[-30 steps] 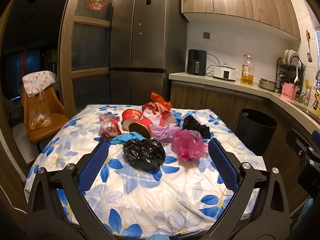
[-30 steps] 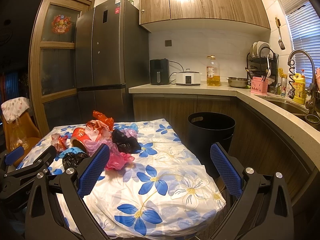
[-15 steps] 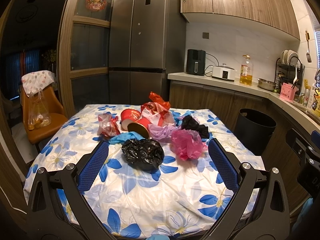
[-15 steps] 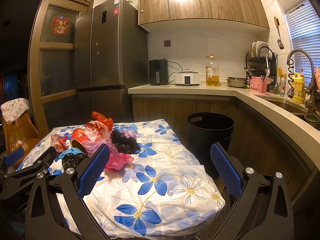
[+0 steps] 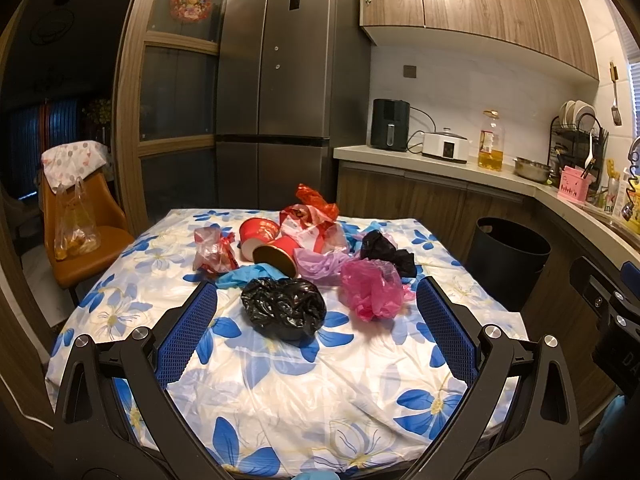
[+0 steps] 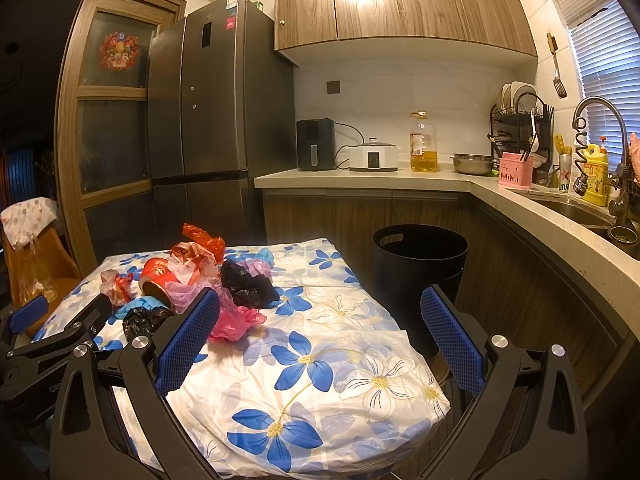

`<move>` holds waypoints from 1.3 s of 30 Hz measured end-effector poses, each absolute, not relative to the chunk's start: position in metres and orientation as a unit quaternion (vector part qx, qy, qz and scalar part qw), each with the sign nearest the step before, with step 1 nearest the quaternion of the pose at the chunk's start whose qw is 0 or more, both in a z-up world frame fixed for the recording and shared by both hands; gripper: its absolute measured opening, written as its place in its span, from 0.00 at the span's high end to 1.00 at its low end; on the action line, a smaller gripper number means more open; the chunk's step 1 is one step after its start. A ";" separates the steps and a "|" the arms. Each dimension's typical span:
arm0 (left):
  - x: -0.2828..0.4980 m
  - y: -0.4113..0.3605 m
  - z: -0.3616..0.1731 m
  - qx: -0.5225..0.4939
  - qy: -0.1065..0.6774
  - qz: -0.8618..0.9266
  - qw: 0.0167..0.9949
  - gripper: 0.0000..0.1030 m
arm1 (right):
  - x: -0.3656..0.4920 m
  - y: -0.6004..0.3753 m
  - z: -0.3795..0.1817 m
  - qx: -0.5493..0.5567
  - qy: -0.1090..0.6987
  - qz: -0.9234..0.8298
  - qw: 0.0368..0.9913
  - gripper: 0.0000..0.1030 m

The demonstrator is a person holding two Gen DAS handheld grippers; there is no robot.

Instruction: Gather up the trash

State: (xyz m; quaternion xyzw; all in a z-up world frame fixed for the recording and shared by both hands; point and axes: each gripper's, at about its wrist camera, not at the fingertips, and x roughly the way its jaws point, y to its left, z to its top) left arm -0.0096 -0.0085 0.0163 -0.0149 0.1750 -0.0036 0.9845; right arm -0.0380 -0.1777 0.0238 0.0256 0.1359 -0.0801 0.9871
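Floral-clothed table [image 5: 280,380] bears crumpled bags [image 5: 284,308] and cups [image 5: 256,232].

Left tongs [image 5: 316,322] level and forward-pointing, blue-padded jaws spread wide with nothing between them, right tongs [image 6: 320,334] likewise spread and unladen, the two held side by side, left tongs visible at lower left of the right wrist view.

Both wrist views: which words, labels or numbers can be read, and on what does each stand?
"ine": only part of a word, on the can beside the pink holder.
Fridge stickers, oil bottle label, yellow bottle label and the gold print on the red cups: too small or blurred to read.
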 end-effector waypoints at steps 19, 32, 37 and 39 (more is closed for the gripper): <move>0.011 0.003 -0.007 -0.033 0.172 0.004 0.985 0.05 | -0.001 -0.182 -0.001 0.036 0.157 -0.048 0.986 0.05; 0.057 0.029 -0.054 -0.059 0.190 0.005 0.980 0.12 | 0.056 -0.167 -0.039 0.054 0.185 0.022 0.981 0.13; 0.085 0.027 -0.067 -0.057 0.201 0.014 0.978 0.12 | 0.083 -0.154 -0.053 0.062 0.193 0.057 0.978 0.21; 0.094 0.027 -0.070 -0.056 0.205 0.015 0.977 0.16 | 0.092 -0.149 -0.058 0.061 0.196 0.067 0.976 0.24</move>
